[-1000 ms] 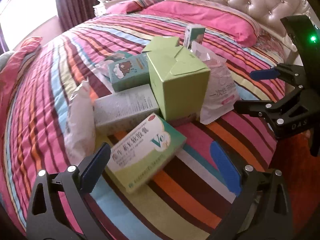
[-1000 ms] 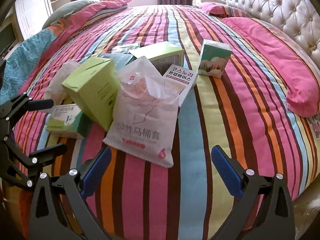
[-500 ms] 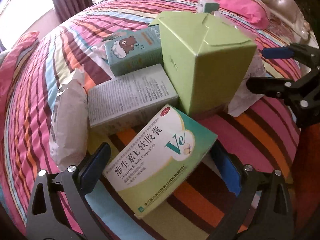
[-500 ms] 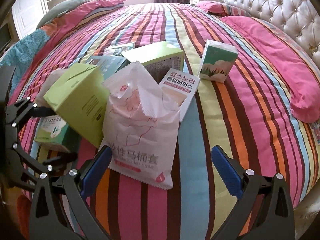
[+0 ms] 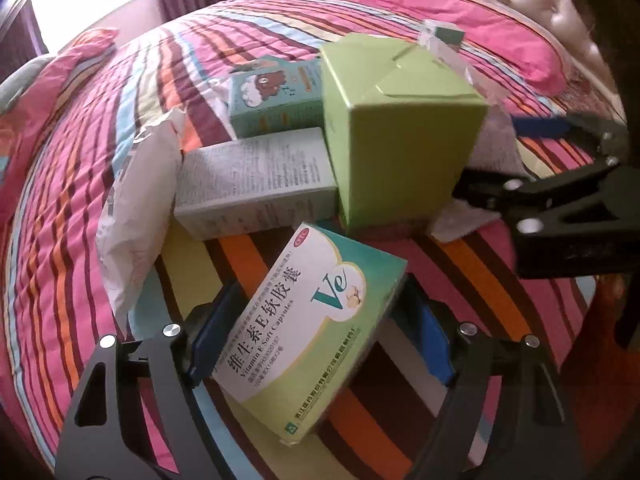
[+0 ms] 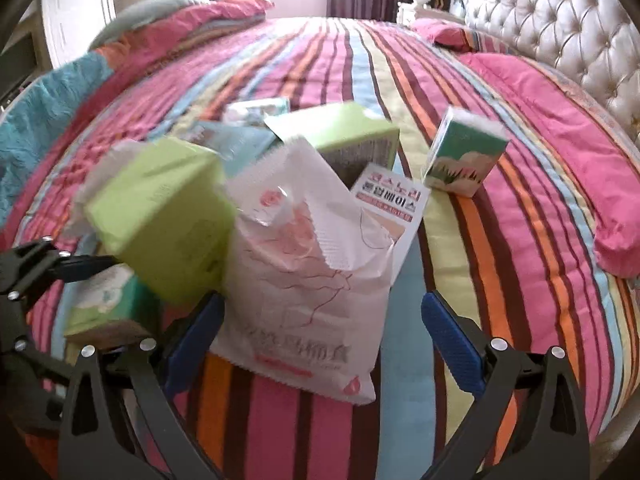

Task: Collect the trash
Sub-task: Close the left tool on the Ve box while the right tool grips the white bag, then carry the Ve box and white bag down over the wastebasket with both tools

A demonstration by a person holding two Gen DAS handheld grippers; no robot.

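Observation:
A pile of empty packaging lies on the striped quilt. Nearest in the left wrist view is a white-and-green vitamin E box (image 5: 312,320). My left gripper (image 5: 320,332) is closing on it, and its blue pads touch the box's two long sides. In the right wrist view a white plastic bag with pink print (image 6: 312,292) lies between the jaws of my right gripper (image 6: 320,344). These jaws are closing too, but a gap remains at the right pad. Between the two stands a lime-green carton (image 5: 400,140), also seen as the carton (image 6: 160,216).
Behind the vitamin box lie a grey printed box (image 5: 256,184), a teal bear box (image 5: 276,96) and a white pouch (image 5: 136,216). A small green tissue pack (image 6: 464,160) and a Korean-lettered box (image 6: 392,200) sit beyond the bag. Pink pillow (image 6: 560,128) and tufted headboard (image 6: 560,20) are at right.
The left jaws have narrowed from wide open onto the vitamin E box, and the view has rolled. The right gripper has moved in over the white bag and its jaws have started to narrow.

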